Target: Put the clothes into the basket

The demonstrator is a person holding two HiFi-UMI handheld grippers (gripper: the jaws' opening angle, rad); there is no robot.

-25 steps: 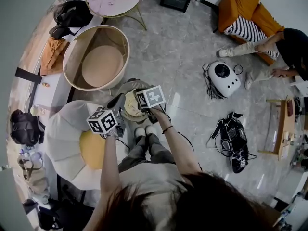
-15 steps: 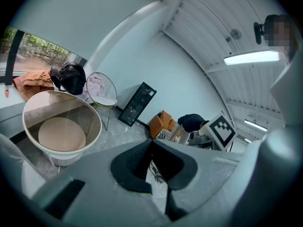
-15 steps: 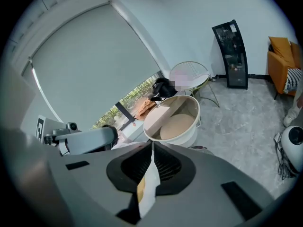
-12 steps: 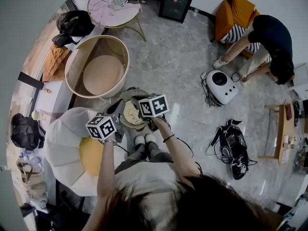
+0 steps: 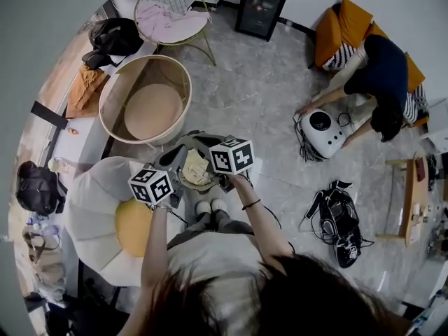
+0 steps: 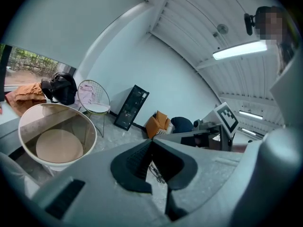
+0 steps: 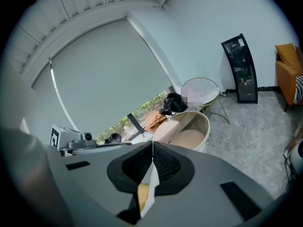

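Along the left gripper (image 6: 151,143), the jaws are clenched tip to tip with nothing between them. Ahead and to their left stands the round basket (image 6: 71,126), its rim wide open to the ceiling. A wire chair (image 6: 93,98) stands just behind it.

Along the right gripper (image 7: 152,148), the jaws have just been closing and now pinch a cream and yellow cloth (image 7: 147,186). The cloth hangs down from the pads. The basket's rim is straight ahead, beyond the tips.

From the head view, the cloth hangs between the two grippers above a grey heap of clothes (image 5: 183,144) at the person's feet, just short of the basket's near edge. A white petal chair (image 5: 91,201) crowds the left. To the right, grey floor (image 5: 259,96) lies open as far as a second person (image 5: 381,75).
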